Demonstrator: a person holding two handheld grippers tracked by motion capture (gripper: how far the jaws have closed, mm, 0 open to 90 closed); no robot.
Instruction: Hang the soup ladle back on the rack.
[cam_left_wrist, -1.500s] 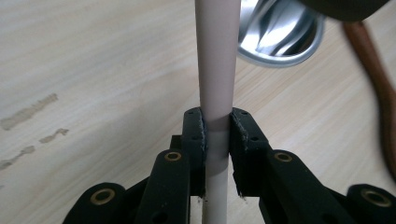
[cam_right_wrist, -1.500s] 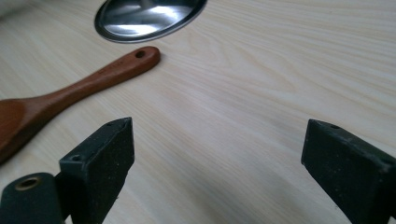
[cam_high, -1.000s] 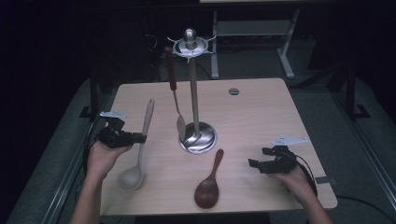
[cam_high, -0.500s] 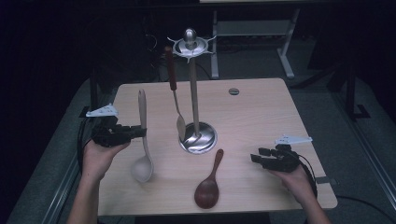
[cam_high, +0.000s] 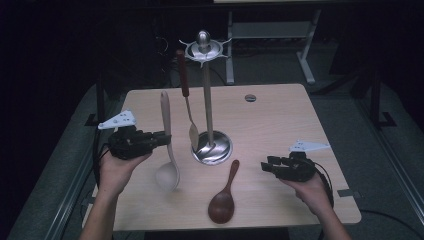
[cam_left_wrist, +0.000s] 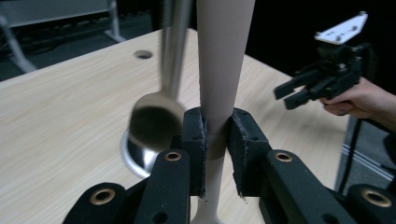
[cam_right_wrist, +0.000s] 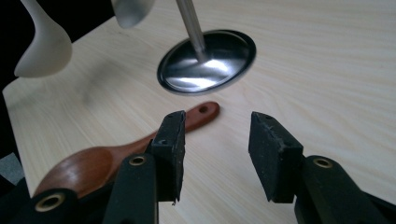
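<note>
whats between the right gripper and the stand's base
The dark wooden spoon lies between the right gripper and the stand's base, seen in the high view.

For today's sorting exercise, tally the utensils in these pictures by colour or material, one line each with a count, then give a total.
Pale beige spoon, clamped in the left gripper: 1
Dark reddish-brown wooden spoon, lying on the table: 1
Metal spoon with a dark red handle, hanging from the steel stand: 1
Total: 3 utensils
</note>
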